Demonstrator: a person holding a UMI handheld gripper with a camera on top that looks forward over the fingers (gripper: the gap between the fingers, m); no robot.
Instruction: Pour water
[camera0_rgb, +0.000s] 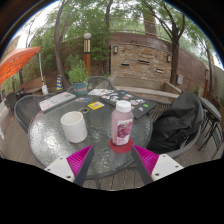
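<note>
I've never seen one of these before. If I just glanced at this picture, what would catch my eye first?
Probably the clear bottle with the pink label and white cap, standing upright on the round glass table just ahead of the open gripper, whose bright pink pads frame it from below. Next, the white cup beside the bottle on the same table, and the black bag slumped on a chair at the table's other side.

Nothing could be read from where I stood: the bottle (122, 128) wore a pink label, but its print and the papers (103, 95) on the table (50, 140) stayed illegible.
</note>
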